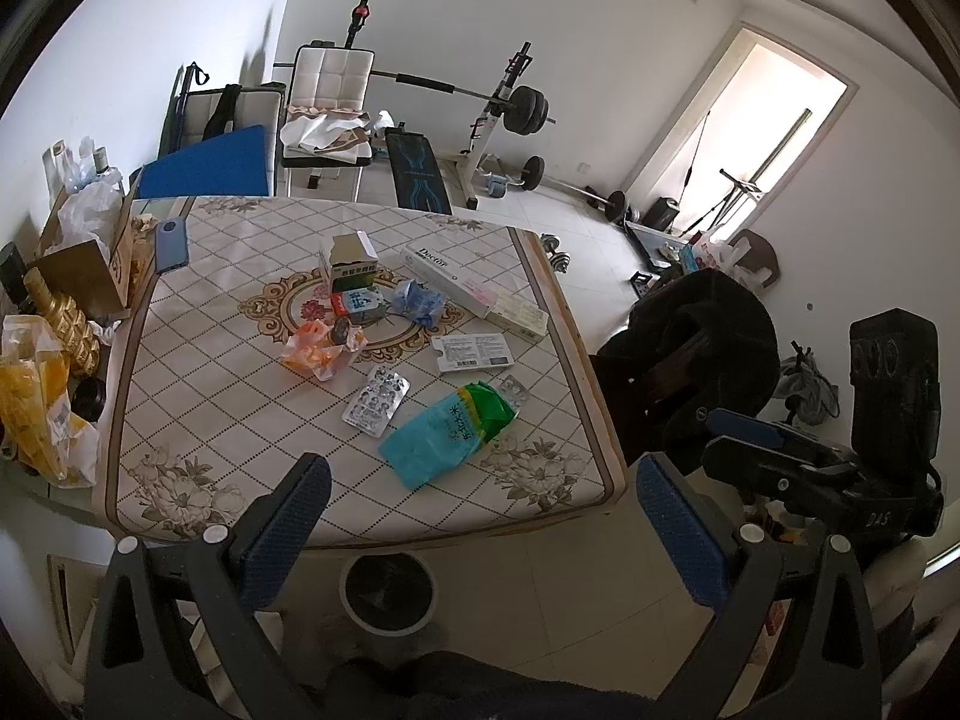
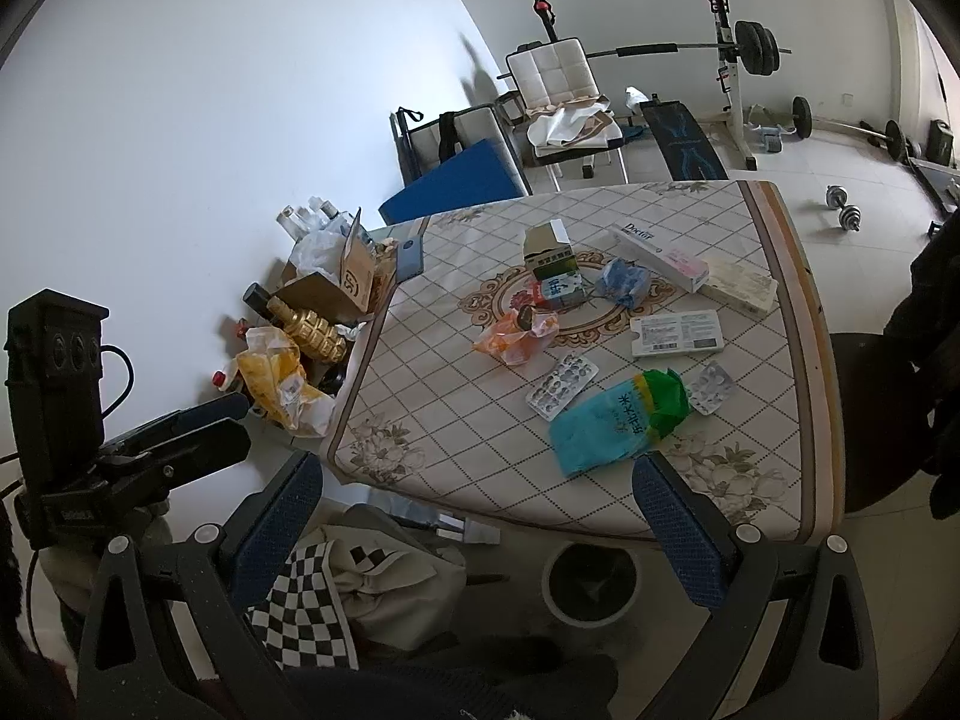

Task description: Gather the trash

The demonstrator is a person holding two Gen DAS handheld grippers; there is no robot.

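Note:
Trash lies on a table with a patterned cloth [image 1: 198, 324] [image 2: 432, 396]: a teal and green bag [image 1: 447, 429] [image 2: 618, 420], blister packs [image 1: 376, 401] [image 2: 563, 387], an orange wrapper [image 1: 321, 348] [image 2: 516, 339], a blue crumpled wrapper [image 1: 418, 300] [image 2: 624, 279], small medicine boxes [image 1: 354, 276] [image 2: 549, 258] and flat white boxes [image 1: 474, 285] [image 2: 675, 333]. A white bin with a black liner [image 1: 387, 591] [image 2: 591, 582] stands on the floor under the near table edge. My left gripper [image 1: 483, 480] and right gripper [image 2: 477, 480] are both open and empty, near the table's front edge.
A cardboard box [image 1: 90, 264], a gold bottle [image 1: 60, 318] and a yellow bag [image 1: 36, 408] crowd the left side. A dark chair with clothes [image 1: 690, 372] stands right of the table. A weight bench [image 1: 414, 171] and barbells stand behind. A checkered cloth bag [image 2: 360, 582] lies on the floor.

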